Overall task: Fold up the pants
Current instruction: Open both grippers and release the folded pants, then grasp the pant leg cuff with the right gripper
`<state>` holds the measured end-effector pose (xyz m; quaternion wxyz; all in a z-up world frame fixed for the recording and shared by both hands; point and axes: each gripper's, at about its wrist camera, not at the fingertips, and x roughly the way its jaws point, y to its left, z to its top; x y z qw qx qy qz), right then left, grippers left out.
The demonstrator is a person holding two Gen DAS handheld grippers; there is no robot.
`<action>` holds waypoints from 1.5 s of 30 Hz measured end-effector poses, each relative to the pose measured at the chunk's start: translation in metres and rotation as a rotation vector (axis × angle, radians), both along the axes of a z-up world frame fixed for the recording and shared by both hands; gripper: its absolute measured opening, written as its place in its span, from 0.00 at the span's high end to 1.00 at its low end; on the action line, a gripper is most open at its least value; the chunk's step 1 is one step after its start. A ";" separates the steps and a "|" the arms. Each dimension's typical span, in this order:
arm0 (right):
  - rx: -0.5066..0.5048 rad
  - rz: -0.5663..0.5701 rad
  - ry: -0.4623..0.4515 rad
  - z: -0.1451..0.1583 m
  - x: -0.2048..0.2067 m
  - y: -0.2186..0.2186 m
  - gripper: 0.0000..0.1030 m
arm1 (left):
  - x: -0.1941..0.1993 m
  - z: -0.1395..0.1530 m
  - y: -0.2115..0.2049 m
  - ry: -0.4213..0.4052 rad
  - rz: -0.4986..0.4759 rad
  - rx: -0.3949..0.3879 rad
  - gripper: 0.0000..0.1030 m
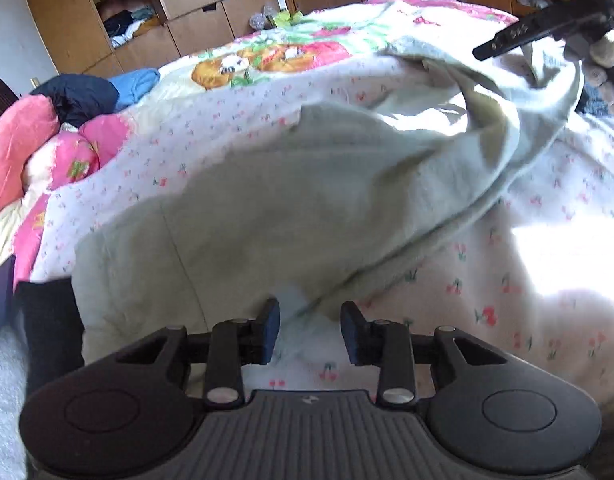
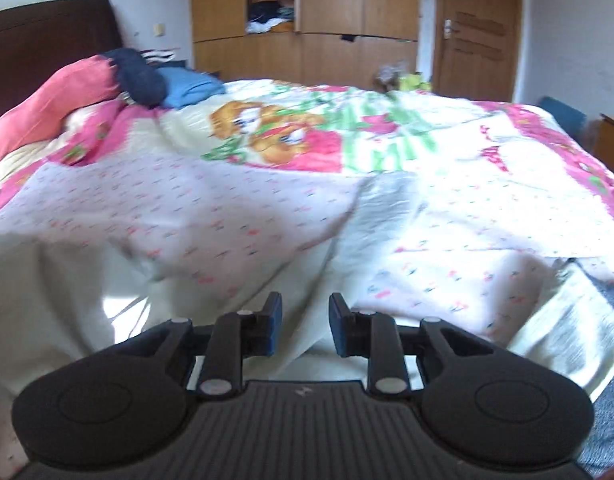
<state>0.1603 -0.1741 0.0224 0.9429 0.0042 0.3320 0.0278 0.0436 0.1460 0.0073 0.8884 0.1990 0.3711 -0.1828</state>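
The pale green pants (image 1: 275, 200) lie crumpled on the bed (image 1: 527, 240). The left tool (image 1: 310, 330) hovers at their near edge, fingers apart; the right tool (image 2: 305, 328) is likewise spread, gripping nothing. Clothes (image 2: 267, 20) fill the open wardrobe (image 2: 347, 12).

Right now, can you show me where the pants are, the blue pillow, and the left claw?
pants (image 1: 267, 208): left wrist view, on the wide flat middle of the pale green cloth.
blue pillow (image 2: 191, 90): right wrist view, on its top face.
left claw (image 1: 310, 334): left wrist view, midway between its two open fingertips.
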 end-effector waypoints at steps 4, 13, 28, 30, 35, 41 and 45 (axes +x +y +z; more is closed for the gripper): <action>-0.025 -0.041 -0.013 -0.008 0.058 -0.023 0.75 | 0.024 0.024 -0.045 -0.082 -0.029 -0.086 0.54; -0.118 -0.085 0.118 -0.055 0.185 -0.039 0.61 | 0.091 -0.001 -0.186 -0.013 -0.220 -0.322 0.53; 0.364 -0.300 -0.100 0.018 0.028 -0.183 1.00 | 0.053 0.015 -0.224 -0.052 -0.254 -0.211 0.51; 0.394 -0.342 -0.129 0.017 0.001 -0.200 1.00 | 0.052 0.012 -0.232 -0.036 -0.272 -0.220 0.50; 0.418 -0.412 -0.110 -0.005 -0.038 -0.230 0.98 | 0.052 -0.004 -0.250 0.004 -0.320 -0.192 0.50; 0.476 -0.390 -0.052 -0.026 -0.041 -0.234 0.88 | 0.045 -0.015 -0.259 0.015 -0.371 -0.161 0.49; 0.412 -0.421 -0.113 -0.005 -0.042 -0.224 0.71 | 0.042 -0.018 -0.262 -0.002 -0.380 -0.164 0.49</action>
